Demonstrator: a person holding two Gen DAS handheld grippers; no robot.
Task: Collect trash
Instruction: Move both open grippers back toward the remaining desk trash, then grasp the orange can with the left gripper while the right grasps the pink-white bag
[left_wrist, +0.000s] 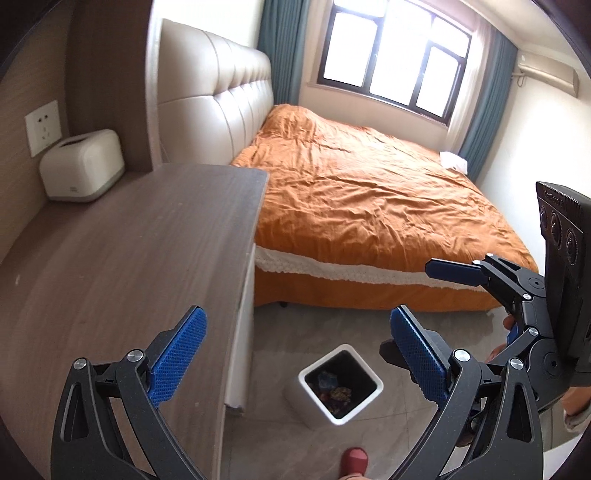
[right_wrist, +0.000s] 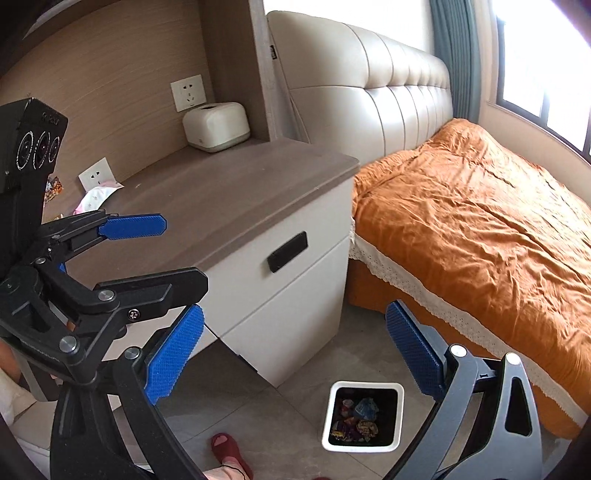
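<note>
A white square trash bin (left_wrist: 340, 384) stands on the floor between nightstand and bed, with colourful wrappers (right_wrist: 356, 419) inside; it also shows in the right wrist view (right_wrist: 334, 402). My left gripper (left_wrist: 295, 354) is open and empty, high above the nightstand edge and bin. My right gripper (right_wrist: 291, 354) is open and empty, above the floor near the bin. Pink-white trash (right_wrist: 96, 195) and a colourful wrapper (right_wrist: 53, 188) lie at the back left of the nightstand top. The left gripper (right_wrist: 147, 254) shows in the right view, the right gripper (left_wrist: 410, 310) in the left view.
A brown-topped nightstand (right_wrist: 236, 195) with white drawers stands beside the bed (left_wrist: 369, 206) with its orange cover. A cream tissue box (left_wrist: 83, 164) sits in the wall nook. A red slipper (right_wrist: 229, 448) is on the grey tile floor.
</note>
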